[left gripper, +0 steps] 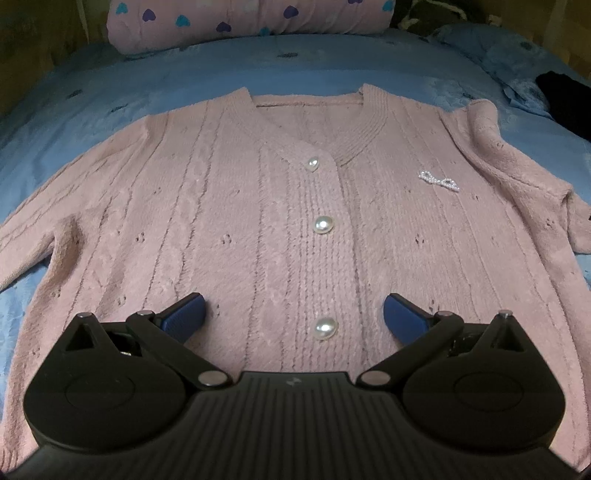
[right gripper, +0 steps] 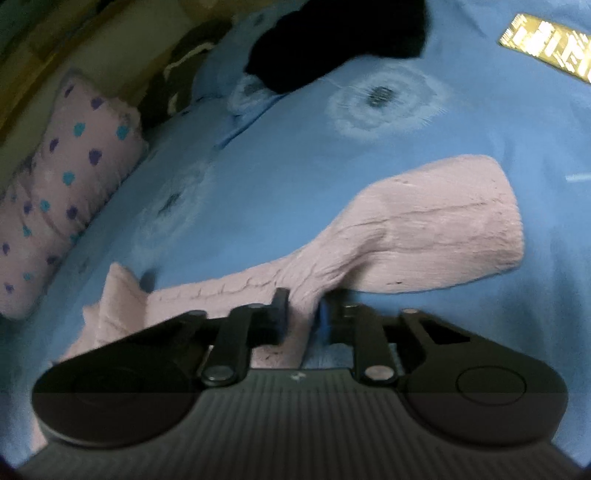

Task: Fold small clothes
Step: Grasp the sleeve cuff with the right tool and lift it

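A pink cable-knit cardigan [left gripper: 258,221] lies flat and face up on the blue bedsheet [left gripper: 332,62], buttoned with three pearl buttons [left gripper: 321,224] and a pearl bow [left gripper: 439,180] on its chest. My left gripper [left gripper: 293,301] hovers open over the lower front, its blue pads either side of the bottom button with nothing between them. In the right wrist view the cardigan's sleeve [right gripper: 424,236] stretches out across the sheet [right gripper: 295,177]. My right gripper [right gripper: 306,314] is shut on a pinched fold of that sleeve near the shoulder.
A pink pillow with blue and purple hearts [left gripper: 240,18] lies at the head of the bed [right gripper: 62,184]. A black garment [right gripper: 332,40] sits on the sheet beyond the sleeve [left gripper: 565,99]. A gold and black packet [right gripper: 546,40] lies at the far right.
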`<state>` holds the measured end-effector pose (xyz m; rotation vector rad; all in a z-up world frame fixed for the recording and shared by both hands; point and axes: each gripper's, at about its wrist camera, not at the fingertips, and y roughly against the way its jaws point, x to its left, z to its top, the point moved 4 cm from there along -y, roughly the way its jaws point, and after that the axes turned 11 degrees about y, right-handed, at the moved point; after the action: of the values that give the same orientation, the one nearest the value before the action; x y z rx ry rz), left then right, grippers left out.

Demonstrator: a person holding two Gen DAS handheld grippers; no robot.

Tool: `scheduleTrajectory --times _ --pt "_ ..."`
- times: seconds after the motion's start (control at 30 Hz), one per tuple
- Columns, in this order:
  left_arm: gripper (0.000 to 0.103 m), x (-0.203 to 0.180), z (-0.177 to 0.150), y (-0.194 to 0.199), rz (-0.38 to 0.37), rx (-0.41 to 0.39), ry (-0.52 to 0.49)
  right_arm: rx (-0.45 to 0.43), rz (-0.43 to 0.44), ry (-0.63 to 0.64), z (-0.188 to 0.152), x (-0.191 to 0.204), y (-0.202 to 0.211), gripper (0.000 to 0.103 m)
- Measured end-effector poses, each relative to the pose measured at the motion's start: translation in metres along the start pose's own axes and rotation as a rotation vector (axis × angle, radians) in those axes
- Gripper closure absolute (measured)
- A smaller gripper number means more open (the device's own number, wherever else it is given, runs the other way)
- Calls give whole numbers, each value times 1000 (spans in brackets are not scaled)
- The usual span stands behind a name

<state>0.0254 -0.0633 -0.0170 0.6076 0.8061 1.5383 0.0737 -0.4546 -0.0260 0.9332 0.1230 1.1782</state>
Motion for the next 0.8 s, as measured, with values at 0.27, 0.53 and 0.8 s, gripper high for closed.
scheduleTrajectory --times 0.27,0.53,0.8 --pt "0 8 3 13 18 -10 1 -143 -69 20 12 -7 25 89" --pt "0 18 14 23 18 -32 -3 -220 -125 54 22 -15 38 89" --pt "0 45 35 26 43 -40 18 -285 -58 93 27 3 52 89"
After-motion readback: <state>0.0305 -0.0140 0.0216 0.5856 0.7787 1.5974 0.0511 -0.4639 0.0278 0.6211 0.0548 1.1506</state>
